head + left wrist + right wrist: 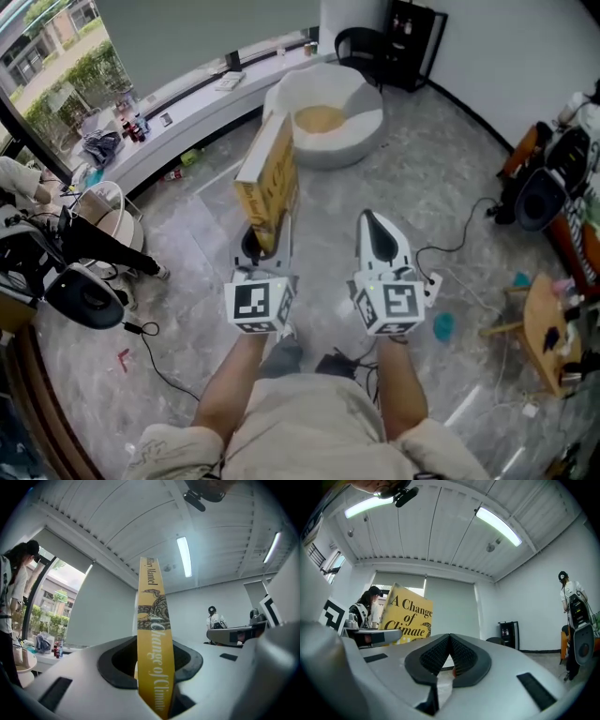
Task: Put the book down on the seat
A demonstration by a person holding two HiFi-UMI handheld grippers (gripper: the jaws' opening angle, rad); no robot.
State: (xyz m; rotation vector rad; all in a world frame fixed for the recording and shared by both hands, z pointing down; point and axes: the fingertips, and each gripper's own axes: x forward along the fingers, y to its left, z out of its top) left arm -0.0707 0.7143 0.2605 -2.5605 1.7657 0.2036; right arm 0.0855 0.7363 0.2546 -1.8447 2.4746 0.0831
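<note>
Nearest the person, the grey two-jaw left tool (259, 246) pinches the thick yellow book (269, 173) by its bottom end. The spine stands upright between the jaws in the left gripper view, and most of the volume rises above the grip. That is the main risk: with so much weight above a narrow hold, the book can pivot in the pads or slide out if the hand jolts or tilts, and it would then fall onto the grey marbled floor (187, 253).

The matching grey right tool (449, 656) is beside it, pressed together with nothing between its jaws, so it gives the book no support.

Ahead of the feet a thin black cable (457, 241) trails across the floor to the right, which could catch a step on the way.

Farther off, well apart from the book, is the round white bowl-shaped seat (361, 131) with a tan cushion (319, 119) in its hollow. The surface looks soft and curved. If the book is released on end or on the rim, it would likely topple or slip off; laying it flat in the hollow looks safer.
</note>
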